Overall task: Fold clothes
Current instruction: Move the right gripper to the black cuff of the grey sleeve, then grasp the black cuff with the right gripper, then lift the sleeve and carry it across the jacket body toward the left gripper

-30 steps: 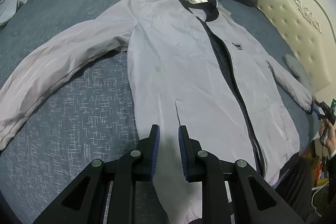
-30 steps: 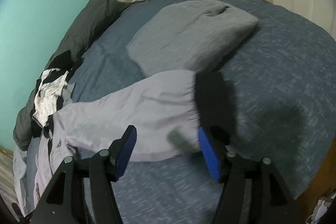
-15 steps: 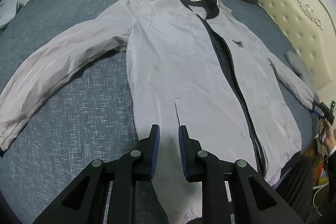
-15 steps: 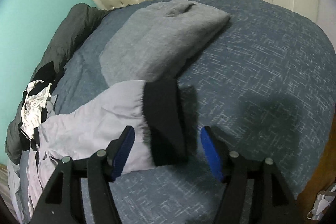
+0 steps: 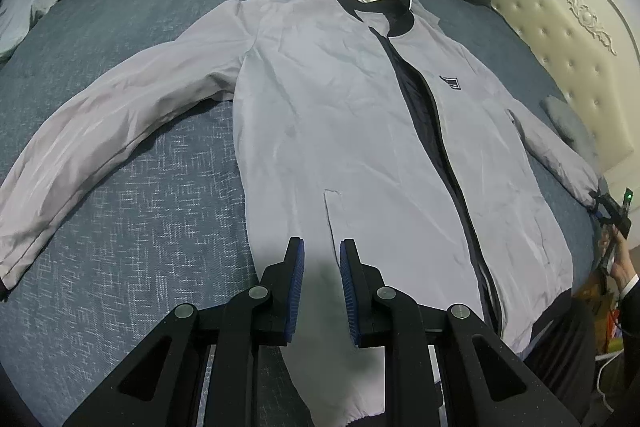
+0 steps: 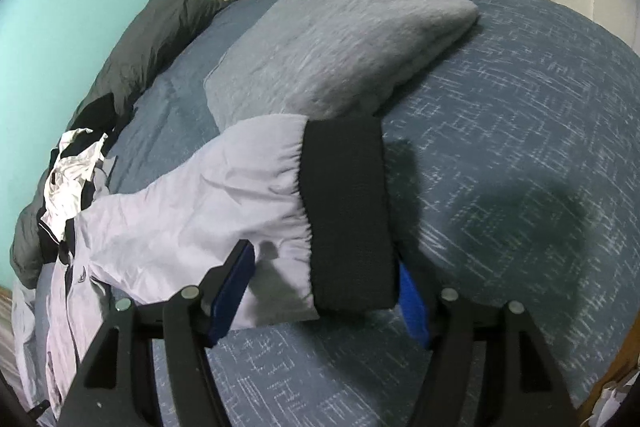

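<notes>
While the grey jacket (image 5: 340,131) is spread flat on the blue bed (image 5: 132,227), the left gripper (image 5: 322,291) is held narrowly parted above its hem. In the right view, the right gripper (image 6: 326,297) is spread wide around the sleeve's black cuff (image 6: 346,207).

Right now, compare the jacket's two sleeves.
The left-side sleeve lies flat on the bed, untouched; the right-side sleeve has its black cuff between the open right gripper fingers. The first spreads wide, the second stretches toward the pillow. Both are pale grey.
</notes>
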Demonstrator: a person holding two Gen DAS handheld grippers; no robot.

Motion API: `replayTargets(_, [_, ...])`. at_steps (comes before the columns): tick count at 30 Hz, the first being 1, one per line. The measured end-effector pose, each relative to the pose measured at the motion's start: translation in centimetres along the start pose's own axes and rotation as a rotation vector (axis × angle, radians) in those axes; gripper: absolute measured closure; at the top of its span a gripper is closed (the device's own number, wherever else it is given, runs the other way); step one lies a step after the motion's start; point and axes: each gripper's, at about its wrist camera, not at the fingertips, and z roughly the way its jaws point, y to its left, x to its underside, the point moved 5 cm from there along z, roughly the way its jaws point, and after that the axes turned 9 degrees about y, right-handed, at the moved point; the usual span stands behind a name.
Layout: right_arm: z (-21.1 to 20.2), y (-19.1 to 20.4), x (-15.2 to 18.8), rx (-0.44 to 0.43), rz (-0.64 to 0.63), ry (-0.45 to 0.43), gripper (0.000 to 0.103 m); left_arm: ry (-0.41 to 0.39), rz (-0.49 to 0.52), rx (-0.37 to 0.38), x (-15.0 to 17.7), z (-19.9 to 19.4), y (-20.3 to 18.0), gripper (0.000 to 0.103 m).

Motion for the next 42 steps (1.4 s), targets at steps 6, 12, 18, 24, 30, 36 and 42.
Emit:
replayTargets(6, [-0.2,-0.3,0.0,-0.023,-0.019,-0.012,0.059,0.002,-0.003,-0.003,0.0,0.1,0.1,0.083])
replayTargets(12, [-2.6,1.8,-0.7,-0.030,-0.120,-0.076,0.092,0.003,-0.009,0.004,0.1,0.4,0.1,0.083])
replayTargets(18, [-6.2,6.1,-3.7,-0.059,-0.204,-0.158,0.095,-0.007,-0.008,0.012,0.1,0.2,0.0,0.083])
replayTargets(24, [-10.1,10.6,-7.4,-0.073,-0.293,-0.237,0.096,-0.021,-0.012,0.018,0.1,-0.4,0.0,0.083])
replayTargets(30, [-13.1,14.5,-11.2,-0.056,-0.361,-0.286,0.096,-0.020,-0.017,0.021,0.6,-0.5,0.3,0.083])
replayTargets(36, [-14.3,17.3,-13.2,-0.060,-0.390,-0.290,0.096,-0.024,-0.031,0.024,0.5,-0.7,0.8,0.083])
replayTargets(42, [-15.8,22.0,-11.6,-0.099,-0.488,-0.292,0.096,-0.038,-0.034,0.035,0.3,-1.1,0.9,0.083])
